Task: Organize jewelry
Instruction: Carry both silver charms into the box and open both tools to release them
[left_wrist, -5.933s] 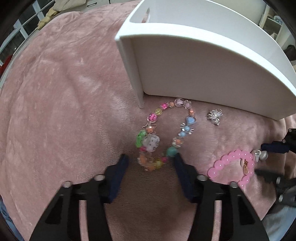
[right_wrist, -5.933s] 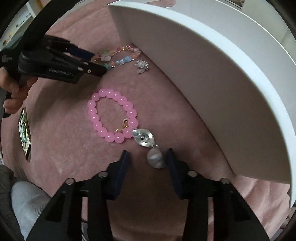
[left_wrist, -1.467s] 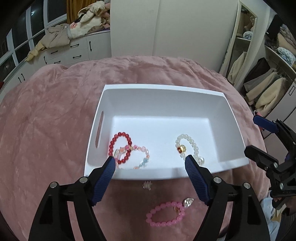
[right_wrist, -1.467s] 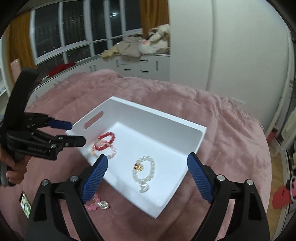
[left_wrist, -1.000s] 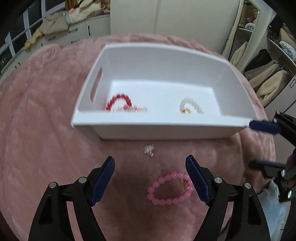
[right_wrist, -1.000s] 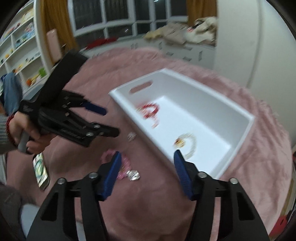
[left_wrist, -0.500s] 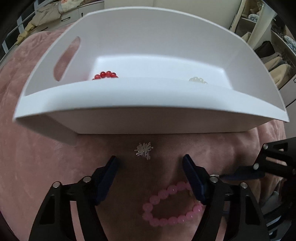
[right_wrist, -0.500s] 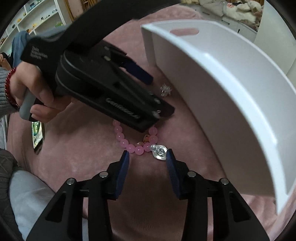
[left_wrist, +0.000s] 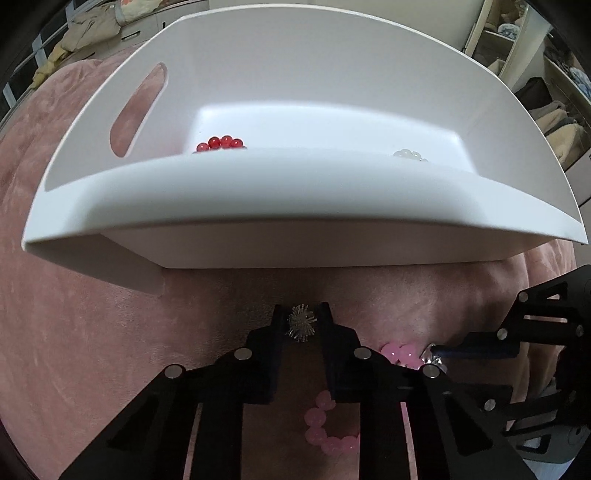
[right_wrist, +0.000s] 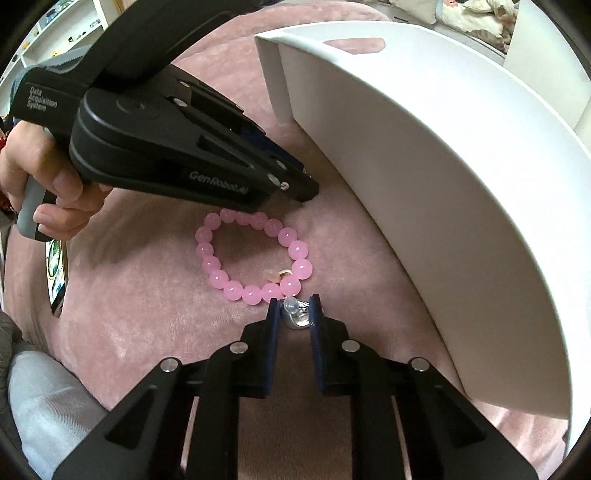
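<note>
Near the white tray (left_wrist: 258, 236), left claw (left_wrist: 302, 326) pinches a spiky silver charm (left_wrist: 302, 325); right claw (right_wrist: 293, 314) pinches a silver pendant (right_wrist: 295, 317) beside the pink bead bracelet (right_wrist: 221, 278).

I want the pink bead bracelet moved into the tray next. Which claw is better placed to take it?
Right, probably. The right claw sits at the pink bracelet's near edge, closed on a silver charm touching it. The left claw is closed around the spiky silver piece, nearer the white tray.
</note>
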